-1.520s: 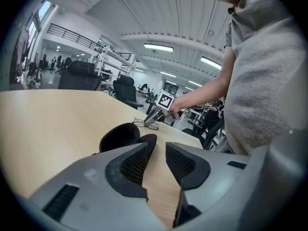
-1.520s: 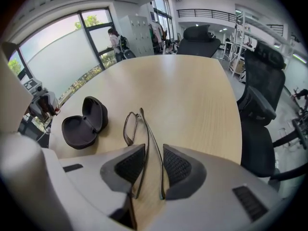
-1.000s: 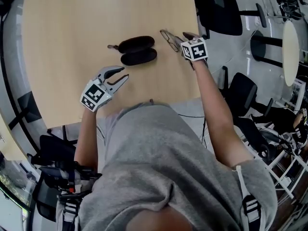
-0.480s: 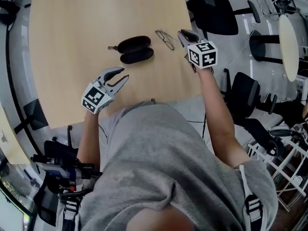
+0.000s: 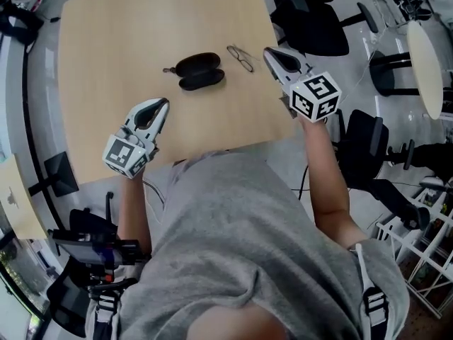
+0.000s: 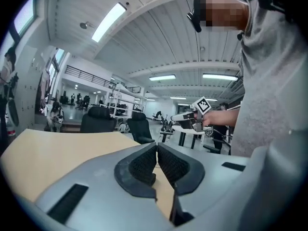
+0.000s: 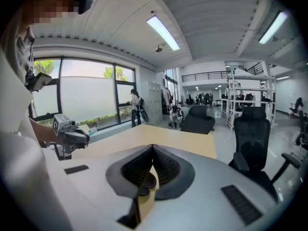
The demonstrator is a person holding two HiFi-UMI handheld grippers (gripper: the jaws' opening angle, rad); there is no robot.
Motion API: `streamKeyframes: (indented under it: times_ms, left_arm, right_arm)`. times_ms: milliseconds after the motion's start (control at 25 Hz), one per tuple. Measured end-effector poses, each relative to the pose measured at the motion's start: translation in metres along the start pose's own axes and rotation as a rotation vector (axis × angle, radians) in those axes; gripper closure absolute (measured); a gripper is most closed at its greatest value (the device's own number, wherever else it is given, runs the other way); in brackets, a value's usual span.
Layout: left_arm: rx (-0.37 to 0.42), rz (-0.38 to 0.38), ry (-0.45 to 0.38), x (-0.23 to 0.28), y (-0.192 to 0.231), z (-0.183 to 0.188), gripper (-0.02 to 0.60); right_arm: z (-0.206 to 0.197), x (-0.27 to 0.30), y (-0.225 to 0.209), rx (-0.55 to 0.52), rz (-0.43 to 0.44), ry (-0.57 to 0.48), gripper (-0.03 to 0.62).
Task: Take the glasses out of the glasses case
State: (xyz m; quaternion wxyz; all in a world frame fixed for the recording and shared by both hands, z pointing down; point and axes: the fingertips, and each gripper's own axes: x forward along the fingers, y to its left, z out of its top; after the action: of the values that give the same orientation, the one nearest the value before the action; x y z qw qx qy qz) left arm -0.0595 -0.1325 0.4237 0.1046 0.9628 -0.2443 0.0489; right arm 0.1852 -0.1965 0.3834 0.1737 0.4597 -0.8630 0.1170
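Observation:
The black glasses case (image 5: 200, 71) lies open on the wooden table (image 5: 106, 55), both halves side by side. The thin-framed glasses (image 5: 241, 57) lie on the table just right of it, touching nothing. My right gripper (image 5: 270, 52) hovers right of the glasses, lifted clear, jaws shut and empty (image 7: 152, 149). My left gripper (image 5: 164, 103) hangs near the table's front edge, below and left of the case. Its jaws have just been closing and now meet with nothing between them (image 6: 157, 146). Each gripper view shows the other gripper held in the air: the right one (image 6: 185, 117), the left one (image 7: 73, 136).
Black office chairs (image 5: 311, 20) stand past the table's right edge, another (image 5: 361, 137) nearer me. A round white table (image 5: 425, 55) is at the far right. The person's grey shirt (image 5: 233, 246) fills the lower head view.
Both grippers have lifted off the table and gone from open to shut. The right one has pulled away from the glasses, which stay on the table beside the case.

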Motion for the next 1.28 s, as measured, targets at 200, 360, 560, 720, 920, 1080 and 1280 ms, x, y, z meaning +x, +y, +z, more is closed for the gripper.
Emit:
streamKeyframes:
  times_ms: [200,360,560,720,920,1080,1280]
  left_arm:
    - [-0.147,0.086,-0.152,-0.04,-0.009,0.047,0.577]
    - [-0.205,0.133,-0.219,-0.067,-0.017,0.061,0.577]
    - [-0.086,0.187,-0.211,-0.091,-0.044,0.077,0.577]
    - [-0.026,0.198,-0.192,-0.113,-0.066,0.08,0.577]
    - [-0.018,0.195,-0.179,-0.136,-0.073,0.076,0.577]
    - [0.0,0.16,-0.206,-0.16,-0.088,0.078,0.577]
    - [0.021,0.113,-0.182,-0.217,-0.112,0.054,0.577]
  right_arm:
    - [0.031,-0.028,0.043,-0.103,0.092,-0.057,0.586]
    - [0.051,-0.047,0.073,-0.156,0.135,-0.116,0.586]
    - [0.068,-0.076,0.1,-0.158,0.169,-0.176,0.586]
    - [0.065,-0.088,0.119,-0.122,0.178,-0.189,0.586]
    - [0.071,-0.108,0.143,-0.131,0.166,-0.213,0.586]
    - [0.07,-0.123,0.172,-0.148,0.142,-0.214,0.586]
    - [0.065,-0.136,0.24,-0.156,0.117,-0.227,0.586]
